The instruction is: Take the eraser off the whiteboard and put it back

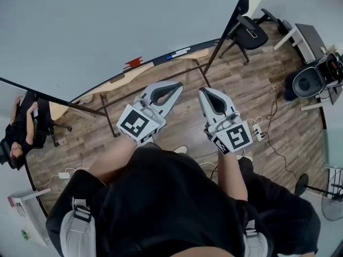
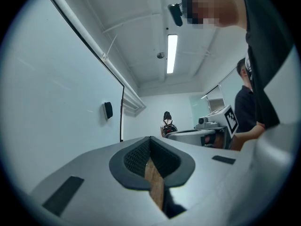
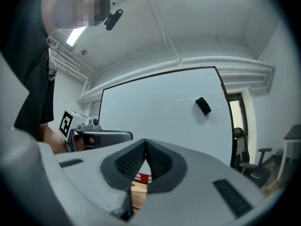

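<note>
R gripper, L gripper closed, empty; eraser on whiteboard well ahead, up-right of R

The left tool and right tool, jaws together, point toward the whiteboard over wooden floor.

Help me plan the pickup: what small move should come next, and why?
Probably carry the right claw forward and up toward the eraser. The claw is shut and empty, and the eraser sits on the whiteboard well away from its tips, so nothing can be gripped yet.
</note>
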Demonstrator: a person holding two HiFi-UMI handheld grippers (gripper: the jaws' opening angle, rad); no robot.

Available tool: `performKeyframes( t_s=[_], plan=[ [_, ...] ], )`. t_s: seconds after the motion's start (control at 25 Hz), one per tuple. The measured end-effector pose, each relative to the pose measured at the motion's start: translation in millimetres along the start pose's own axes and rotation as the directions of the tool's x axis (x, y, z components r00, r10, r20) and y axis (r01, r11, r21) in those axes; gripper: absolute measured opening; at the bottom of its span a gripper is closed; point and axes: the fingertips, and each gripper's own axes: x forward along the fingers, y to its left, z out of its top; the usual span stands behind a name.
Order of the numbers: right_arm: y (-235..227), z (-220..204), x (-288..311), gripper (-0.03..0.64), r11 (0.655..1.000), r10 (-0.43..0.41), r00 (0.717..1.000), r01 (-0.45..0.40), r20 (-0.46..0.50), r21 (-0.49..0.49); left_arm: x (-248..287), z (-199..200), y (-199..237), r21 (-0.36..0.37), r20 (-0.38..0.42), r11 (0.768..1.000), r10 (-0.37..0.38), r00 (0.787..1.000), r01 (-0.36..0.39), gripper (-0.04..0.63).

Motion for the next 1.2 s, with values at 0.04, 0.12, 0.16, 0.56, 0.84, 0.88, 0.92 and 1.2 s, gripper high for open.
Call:
performKeyframes(
  t_s=[0.04,0.12,0.16,0.56,0.84,0.88,0.92,1.2],
  plan=[
    [-2.8,0.9,-4.1,0.002,1.0,0.003,1.0,-0.003,0.001,0.0,3.5,-0.3,-3.9,0.003,-0.004,1.0,0.004,1.0,-0.004,-0.006],
    [-8.7,3.0,-9.5,0.002,1.0,0.006,1.0,-0.006,0.005,0.0,10.4,0.6,-8.7,0.011,-0.01,1.0,0.007,1.0,-0.007,-0.006],
    [-11.7,3.5,-9.8,0.002,1.0,0.004,1.0,-0.004,0.008,0.001,13.5,0.7,-8.7,0.014,-0.013,1.0,0.006,1.0,-0.006,-0.006],
    [-49.1,-2.5,18.9,0.002,0.999,-0.052,0.999,0.052,-0.005,-0.003,49.4,-7.9,27.4,0.008,-0.015,0.999,-0.044,0.999,0.044,-0.006],
    [-79.5,6.6,56.8,0.002,0.996,-0.086,0.996,0.086,-0.006,-0.022,82.5,0.8,69.8,0.014,0.016,0.996,-0.094,0.995,0.093,-0.006],
    [-83.0,8.0,62.6,0.002,0.996,-0.09,0.996,0.09,-0.005,-0.024,85.7,1.7,76.3,0.015,0.017,0.995,-0.097,0.995,0.097,-0.006],
    [-86.5,9.3,67.8,0.002,0.995,-0.095,0.995,0.095,-0.004,-0.026,88.7,2.7,82.3,0.015,0.019,0.995,-0.101,0.995,0.1,-0.006],
    [-100.8,27.9,110.9,0.002,0.993,-0.119,0.992,0.12,0.037,-0.023,98.6,12.9,124.8,0.014,0.041,0.991,-0.136,0.99,0.136,-0.006]
  ],
)
